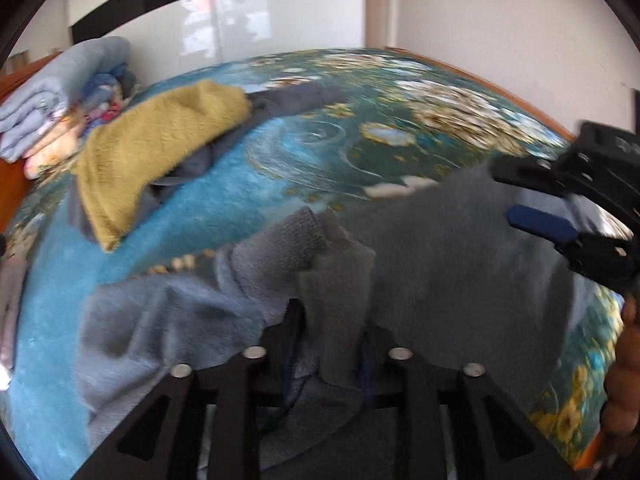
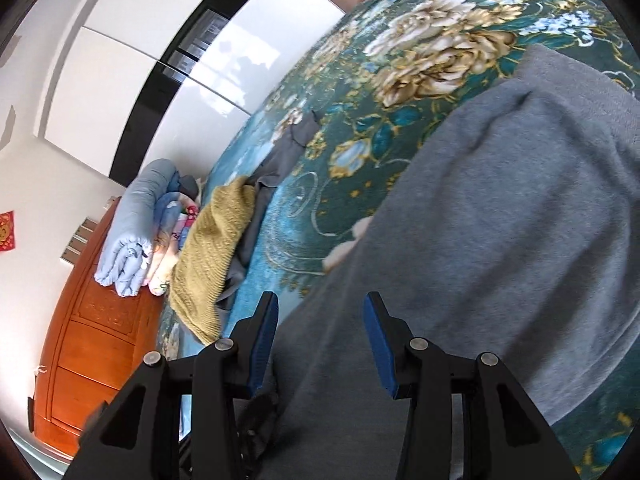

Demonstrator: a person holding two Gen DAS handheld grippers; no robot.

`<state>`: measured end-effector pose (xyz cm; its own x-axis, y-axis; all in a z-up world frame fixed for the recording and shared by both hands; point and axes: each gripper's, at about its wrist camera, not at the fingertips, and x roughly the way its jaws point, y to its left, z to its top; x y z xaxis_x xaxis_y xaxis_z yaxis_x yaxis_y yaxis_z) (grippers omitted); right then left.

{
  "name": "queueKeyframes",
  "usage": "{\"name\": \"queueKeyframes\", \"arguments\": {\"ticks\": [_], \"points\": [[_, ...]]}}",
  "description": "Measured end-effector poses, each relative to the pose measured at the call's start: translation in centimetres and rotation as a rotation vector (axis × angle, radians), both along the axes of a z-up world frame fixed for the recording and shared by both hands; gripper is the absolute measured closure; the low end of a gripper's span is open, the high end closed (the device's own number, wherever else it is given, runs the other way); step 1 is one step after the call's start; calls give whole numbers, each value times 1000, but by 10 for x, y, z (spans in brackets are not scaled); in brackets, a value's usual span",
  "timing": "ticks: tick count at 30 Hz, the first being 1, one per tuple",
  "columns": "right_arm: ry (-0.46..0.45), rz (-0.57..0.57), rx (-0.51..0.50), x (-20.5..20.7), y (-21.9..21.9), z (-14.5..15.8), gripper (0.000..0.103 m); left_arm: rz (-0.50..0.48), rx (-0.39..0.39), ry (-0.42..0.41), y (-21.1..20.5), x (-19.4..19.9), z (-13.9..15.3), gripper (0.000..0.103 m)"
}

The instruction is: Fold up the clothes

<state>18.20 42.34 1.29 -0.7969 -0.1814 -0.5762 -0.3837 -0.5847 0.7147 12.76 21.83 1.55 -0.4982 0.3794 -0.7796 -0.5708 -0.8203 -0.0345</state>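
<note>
Your left gripper (image 1: 334,332) has its two black fingers drawn in tight on a bunched fold of the grey garment (image 1: 460,264), the cloth standing up between them and spilling down on both sides, so the pinch is firm and nothing else is in it. Your right gripper (image 2: 320,332) stands with its blue-padded fingers (image 2: 264,344) wide apart, the grey garment (image 2: 500,240) lying beneath and between them; no cloth is pinched there. In the left wrist view that same right gripper (image 1: 560,204) comes in from the right edge over the garment's far side, one blue pad showing, with your bare hand (image 1: 624,368) behind it at the frame's edge. The garment lies spread across the near part of the bed, on a teal floral bedspread (image 2: 360,120) with gold and cream flowers; the left wrist view is blurred, so the fabric's folds are soft there, though a paler grey-blue part of it (image 1: 160,332) lies crumpled toward the left. Farther up the bed, well apart from the garment, a mustard knitted piece (image 1: 160,140) rests on top of a dark grey cloth (image 1: 288,100). Beyond those, at the head of the bed, sits a stack of folded bedding (image 1: 52,92), pale blue on top. A reddish wooden cabinet (image 2: 92,340) stands beside the bed, and glossy white wardrobe doors (image 2: 192,48) fill the wall behind.
</note>
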Motion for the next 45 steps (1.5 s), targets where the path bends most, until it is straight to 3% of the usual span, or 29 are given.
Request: {"name": "queueKeyframes", "arguments": {"ticks": [1,4,7,9,13,18,21,25,30,36,39,40,45], "points": [[-11,-2,-2,0,1,-2,57,-19,25,-14,-5,3,2,37],[-21,4,-11,-3,0,-5,57,-36,83,-47,-15,3,9,36],[15,56,-26,-8,-11,-2,57,10,145,-68,-47,-3,20,36],[48,122,-37,-12,-22,1,57,83,162,-57,-83,-11,26,35],[39,282,-53,-21,-50,-3,54,283,104,-25,-157,-28,20,32],[-16,405,-47,-34,-84,-17,54,416,232,-150,-221,-34,-23,32],[-83,371,-9,-41,-92,-28,54,421,280,-206,-229,-32,-41,32],[-134,314,-2,-41,-87,-37,54,419,314,-206,-232,-32,-36,32],[-121,330,-27,-42,-85,-40,54,431,348,-245,-240,-33,-41,32],[-63,324,28,-46,-103,-32,51,427,345,-242,-237,-35,-42,32],[-53,335,72,-46,-113,-30,64,422,346,-241,-238,-35,-42,32],[-44,339,83,-43,-116,-27,78,420,351,-242,-237,-35,-42,32],[125,282,90,-9,-103,8,84,390,410,-272,-238,-37,-44,28]]}}
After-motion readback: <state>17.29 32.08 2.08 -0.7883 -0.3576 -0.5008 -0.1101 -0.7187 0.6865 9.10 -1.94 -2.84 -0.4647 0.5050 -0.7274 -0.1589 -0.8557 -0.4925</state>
